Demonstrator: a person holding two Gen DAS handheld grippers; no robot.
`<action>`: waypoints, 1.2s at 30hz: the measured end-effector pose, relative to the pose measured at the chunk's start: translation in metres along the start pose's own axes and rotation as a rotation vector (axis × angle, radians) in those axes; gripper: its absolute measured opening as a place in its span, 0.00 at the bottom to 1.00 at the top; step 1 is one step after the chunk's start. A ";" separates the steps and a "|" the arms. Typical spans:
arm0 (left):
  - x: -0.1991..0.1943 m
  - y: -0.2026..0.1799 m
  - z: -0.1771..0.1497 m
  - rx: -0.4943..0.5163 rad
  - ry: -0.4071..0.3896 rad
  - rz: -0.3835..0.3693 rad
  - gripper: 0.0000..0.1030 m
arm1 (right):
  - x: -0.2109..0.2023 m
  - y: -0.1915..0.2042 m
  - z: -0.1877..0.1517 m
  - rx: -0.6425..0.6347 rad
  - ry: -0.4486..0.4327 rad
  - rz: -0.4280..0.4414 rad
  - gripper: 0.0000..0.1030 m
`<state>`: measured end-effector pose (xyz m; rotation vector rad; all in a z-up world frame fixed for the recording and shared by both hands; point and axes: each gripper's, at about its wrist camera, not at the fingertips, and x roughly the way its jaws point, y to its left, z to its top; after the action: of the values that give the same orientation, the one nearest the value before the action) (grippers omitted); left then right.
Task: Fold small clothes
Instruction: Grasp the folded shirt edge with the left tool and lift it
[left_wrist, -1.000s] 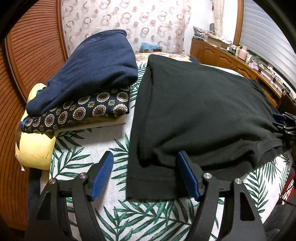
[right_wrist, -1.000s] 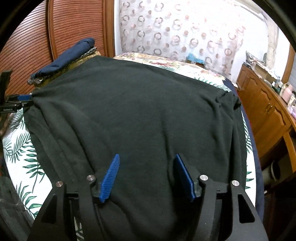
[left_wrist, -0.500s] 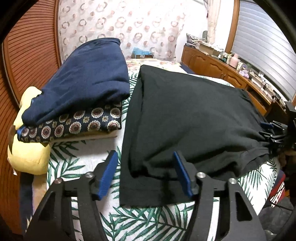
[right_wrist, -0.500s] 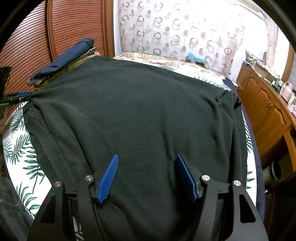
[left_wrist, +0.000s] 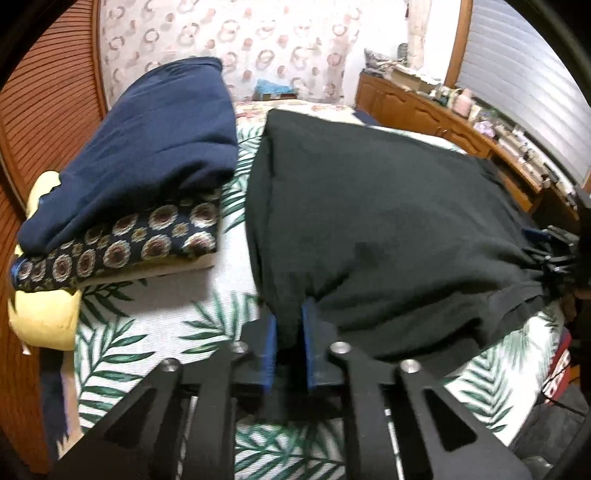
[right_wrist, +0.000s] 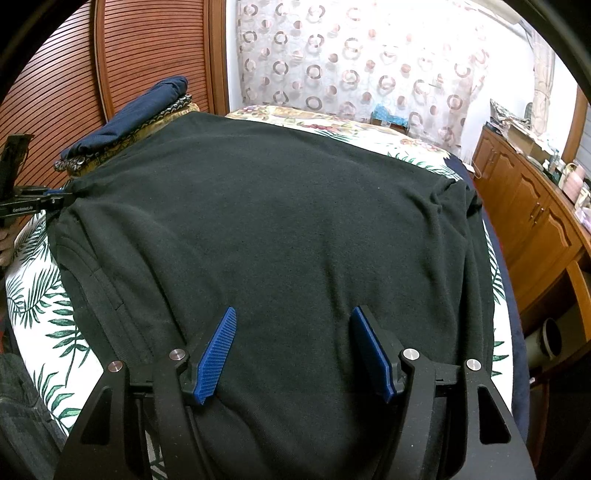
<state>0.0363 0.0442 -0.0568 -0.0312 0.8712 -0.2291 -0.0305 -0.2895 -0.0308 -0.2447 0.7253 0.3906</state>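
Observation:
A black garment (left_wrist: 369, 221) lies spread flat on the leaf-print bed sheet (left_wrist: 147, 332). My left gripper (left_wrist: 289, 332) is at its near left corner, jaws closing, with a fold of the black cloth pinched between the blue pads. In the right wrist view the same black garment (right_wrist: 295, 221) fills the middle. My right gripper (right_wrist: 291, 343) stands open over its near edge, pads apart and lying against the cloth without pinching it. The left gripper (right_wrist: 37, 201) shows at the garment's far left corner, and the right gripper (left_wrist: 554, 251) shows at the left wrist view's right edge.
A folded navy garment (left_wrist: 147, 147) sits on a folded patterned one (left_wrist: 122, 247), left of the black garment, atop a yellow pillow (left_wrist: 44, 314). A slatted wooden panel (right_wrist: 129, 55) stands behind. A wooden cabinet (right_wrist: 535, 229) runs along the bed's right side.
The left gripper's jaws have come together from wide apart onto the black garment's near left corner, and it has edged forward. The right gripper has kept still and open.

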 end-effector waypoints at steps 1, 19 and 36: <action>-0.004 -0.002 0.003 -0.003 -0.017 -0.013 0.10 | 0.000 0.000 0.000 0.000 0.000 0.000 0.65; -0.069 -0.087 0.058 0.122 -0.280 -0.186 0.09 | -0.002 0.009 0.001 -0.010 -0.002 -0.029 0.65; -0.060 -0.192 0.105 0.309 -0.281 -0.341 0.09 | -0.088 -0.018 -0.017 0.108 -0.157 -0.053 0.65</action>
<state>0.0429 -0.1376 0.0793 0.0757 0.5393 -0.6612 -0.0924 -0.3339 0.0185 -0.1293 0.5823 0.3154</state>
